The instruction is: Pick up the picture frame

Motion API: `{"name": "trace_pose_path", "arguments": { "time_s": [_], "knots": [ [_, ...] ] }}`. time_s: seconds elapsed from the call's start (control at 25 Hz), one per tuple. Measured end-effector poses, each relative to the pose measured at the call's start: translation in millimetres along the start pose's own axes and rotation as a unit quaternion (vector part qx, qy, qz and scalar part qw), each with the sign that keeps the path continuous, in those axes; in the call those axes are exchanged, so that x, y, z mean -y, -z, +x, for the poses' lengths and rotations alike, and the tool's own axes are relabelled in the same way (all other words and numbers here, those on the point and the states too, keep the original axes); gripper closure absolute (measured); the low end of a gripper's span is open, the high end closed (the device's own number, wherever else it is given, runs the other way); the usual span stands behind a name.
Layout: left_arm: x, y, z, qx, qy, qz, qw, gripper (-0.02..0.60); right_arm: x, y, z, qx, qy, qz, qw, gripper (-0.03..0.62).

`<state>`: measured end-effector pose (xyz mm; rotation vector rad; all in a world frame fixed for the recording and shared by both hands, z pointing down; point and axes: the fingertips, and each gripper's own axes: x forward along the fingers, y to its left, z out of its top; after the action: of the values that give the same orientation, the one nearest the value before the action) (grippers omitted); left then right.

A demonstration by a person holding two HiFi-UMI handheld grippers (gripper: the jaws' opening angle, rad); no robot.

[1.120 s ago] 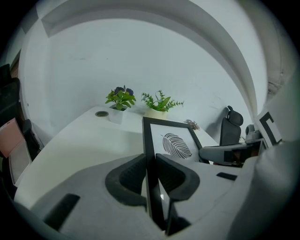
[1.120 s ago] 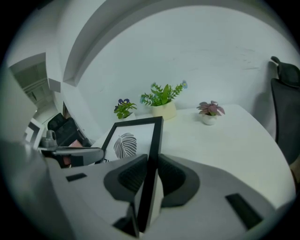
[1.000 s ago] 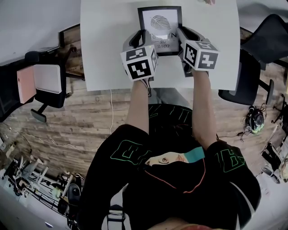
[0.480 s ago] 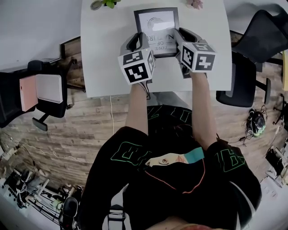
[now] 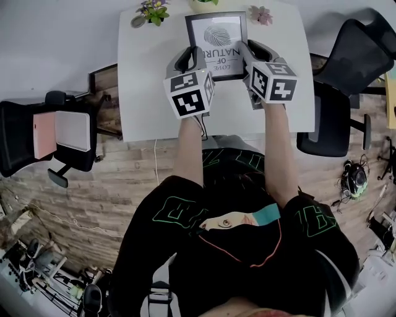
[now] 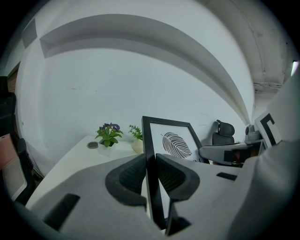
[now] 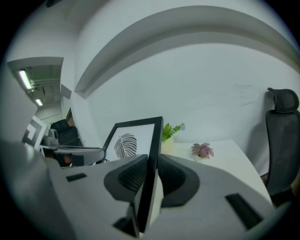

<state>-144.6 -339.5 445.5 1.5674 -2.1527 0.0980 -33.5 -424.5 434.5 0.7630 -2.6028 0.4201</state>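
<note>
Picture frame (image 5: 216, 37) clamped by left hand-held gripper (image 5: 192, 57) and right hand-held gripper (image 5: 249, 52).

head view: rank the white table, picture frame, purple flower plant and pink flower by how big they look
1. white table
2. picture frame
3. purple flower plant and pink flower: about alike, too close to rank
</note>
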Motion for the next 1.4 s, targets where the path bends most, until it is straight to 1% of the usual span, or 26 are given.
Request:
{"name": "trace_pose_path", "arguments": {
  "time_s": [0.32,0.6,0.92,1.12,1.4],
  "knots": [
    [11.7,-39.1,-5.6,0.040,0.006,0.021,0.9990,0.509,1.5,-38.7,-13.6,0.047,0.002,-0.017,0.999,0.519],
    [22.8,-73.8,-11.1,0.076,0.011,0.040,0.9963,0.509,4.1,-71.8,-25.2,0.087,0.003,-0.026,0.996,0.519],
    [36.2,-105.9,-19.6,0.111,0.019,0.061,0.9918,0.508,6.0,-103.9,-41.0,0.127,0.004,-0.035,0.991,0.519],
    [45.9,-127.3,-26.1,0.136,0.025,0.077,0.9874,0.508,7.4,-123.3,-52.3,0.155,0.004,-0.041,0.987,0.519],
    [53.0,-145.8,-32.7,0.160,0.027,0.084,0.9832,0.506,6.8,-142.3,-62.7,0.181,-0.001,-0.052,0.982,0.519]
  ]
}}
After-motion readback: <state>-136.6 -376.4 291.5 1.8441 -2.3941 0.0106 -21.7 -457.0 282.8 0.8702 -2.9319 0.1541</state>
